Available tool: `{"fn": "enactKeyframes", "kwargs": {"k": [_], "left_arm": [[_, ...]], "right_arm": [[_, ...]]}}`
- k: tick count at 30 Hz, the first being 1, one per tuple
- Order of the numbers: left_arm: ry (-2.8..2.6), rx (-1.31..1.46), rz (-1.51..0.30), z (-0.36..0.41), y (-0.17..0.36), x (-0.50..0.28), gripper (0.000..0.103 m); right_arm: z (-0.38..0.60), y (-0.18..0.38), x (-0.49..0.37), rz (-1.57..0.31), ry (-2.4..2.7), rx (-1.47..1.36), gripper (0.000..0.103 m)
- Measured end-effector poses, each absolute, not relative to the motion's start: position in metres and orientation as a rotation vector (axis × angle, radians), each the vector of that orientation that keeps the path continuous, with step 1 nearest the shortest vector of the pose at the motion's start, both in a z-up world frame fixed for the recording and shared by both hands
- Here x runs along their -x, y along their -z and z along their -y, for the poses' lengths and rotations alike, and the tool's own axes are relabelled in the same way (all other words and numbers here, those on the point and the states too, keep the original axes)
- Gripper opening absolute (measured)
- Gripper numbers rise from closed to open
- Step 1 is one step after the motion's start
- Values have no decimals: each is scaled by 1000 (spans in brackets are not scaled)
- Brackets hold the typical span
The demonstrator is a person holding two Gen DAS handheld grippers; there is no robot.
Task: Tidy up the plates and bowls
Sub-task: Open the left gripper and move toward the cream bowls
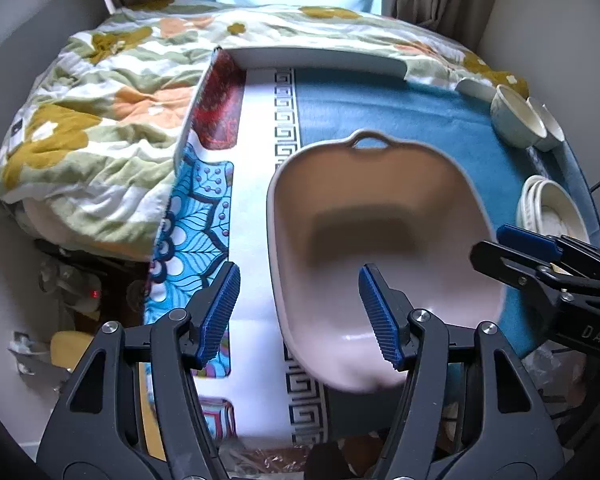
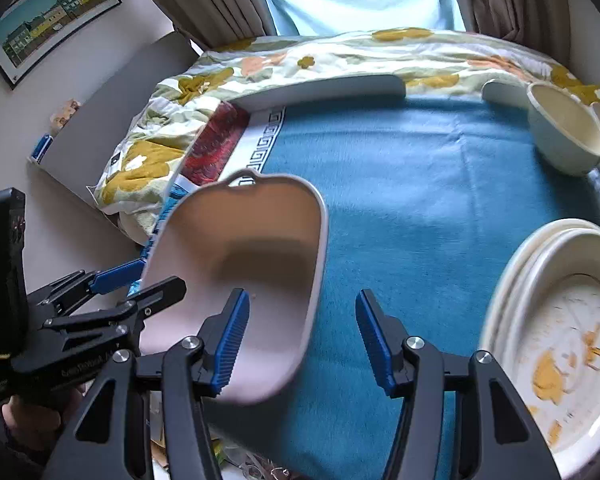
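Note:
A pale pink oval dish [image 1: 380,216] with a small loop handle at its far end sits on the blue cloth [image 1: 400,108]; its near end is blurred. My left gripper [image 1: 300,270] is open astride the dish's left rim, one finger over the bowl and one outside, pads clear of it. My right gripper [image 2: 302,296] is open astride the right rim of the dish [image 2: 252,248], also not touching. Each gripper shows in the other's view: the right gripper [image 1: 496,246] and the left gripper [image 2: 162,274]. A stack of white plates [image 2: 512,272] with yellow food scraps stands at the right.
Two cream bowls [image 1: 516,120] lie tipped at the far right, the nearer bowl [image 2: 564,136] mouth up. A white board [image 1: 320,58] lies at the back edge. A flowered duvet [image 1: 100,120] is piled left and behind. The plate stack [image 1: 528,196] is near the right edge.

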State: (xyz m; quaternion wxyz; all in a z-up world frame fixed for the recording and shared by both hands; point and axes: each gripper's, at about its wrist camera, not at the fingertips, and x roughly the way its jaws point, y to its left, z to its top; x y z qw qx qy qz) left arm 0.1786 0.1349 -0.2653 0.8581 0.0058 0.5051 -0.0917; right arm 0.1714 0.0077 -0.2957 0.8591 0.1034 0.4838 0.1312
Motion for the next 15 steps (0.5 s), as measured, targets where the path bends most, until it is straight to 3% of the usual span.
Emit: {"fn": "enactKeyframes", "kwargs": {"k": [6,8,9,10,11,12,15], "left_arm": [[189,9,-962,-132,203,-143,59],[210,21,-907,-125,177,-131,66],[231,28,-874,-118,164,-125,78],[259,34,-829,-110,149,-120,91],[285,39,-792,-103,139,-117,96],[310,44,-763,-97,131,-115,102],[380,48,-709,-69,110,-118,103]], "right_arm": [[16,242,-133,-941,-257,-221,51],[29,218,-116,-897,-234,-216,53],[36,208,-109,-876,-219,-214,65],[40,200,-104,-862,-206,-212,86],[46,192,-99,-846,-189,-210,93],[53,184,-94,-826,-170,-206,97],[78,159,-82,-776,-81,-165,98]]}}
